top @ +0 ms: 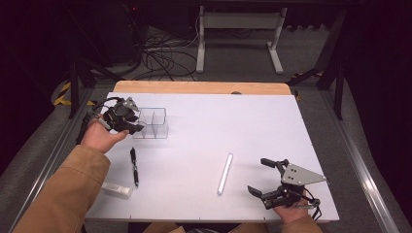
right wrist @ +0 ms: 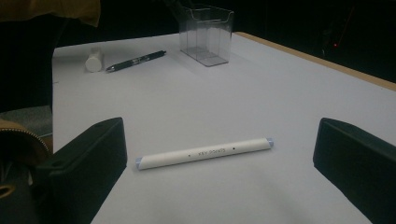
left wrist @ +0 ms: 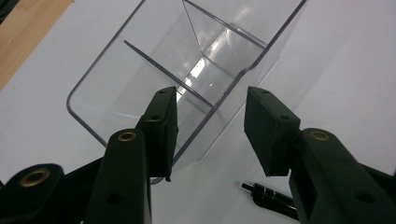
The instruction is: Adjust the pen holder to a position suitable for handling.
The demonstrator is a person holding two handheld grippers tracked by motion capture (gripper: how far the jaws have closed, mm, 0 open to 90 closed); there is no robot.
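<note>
At the table's near right corner: right gripper (top: 266, 177), jaws spread wide and empty, aimed at the white marker (top: 225, 174). In the right gripper view, white marker (right wrist: 204, 153) lying flat and crosswise between the two black pads, touching neither; likely lined up so for a grasp across the barrel. Bare white table surface (top: 228, 126) on all sides of the marker, with free room for closing in; near table edge just behind the hand.

At the far left: left gripper (top: 137, 122), jaws apart, holding nothing, poised at the near wall of the clear organizer (top: 151, 123). In the left gripper view, one pad lapping over the organizer (left wrist: 187, 70) rim, the other outside it, the wall between them and not yet pinched; probably a bracing hold for steadying the box. Upright organizer with inner dividers, compartments empty, standing well apart from the marker.

Between the hands: black pen (top: 134, 166) and small white tube (top: 116, 189) lying flat near the left sleeve (top: 68, 194), clear of both grippers.
</note>
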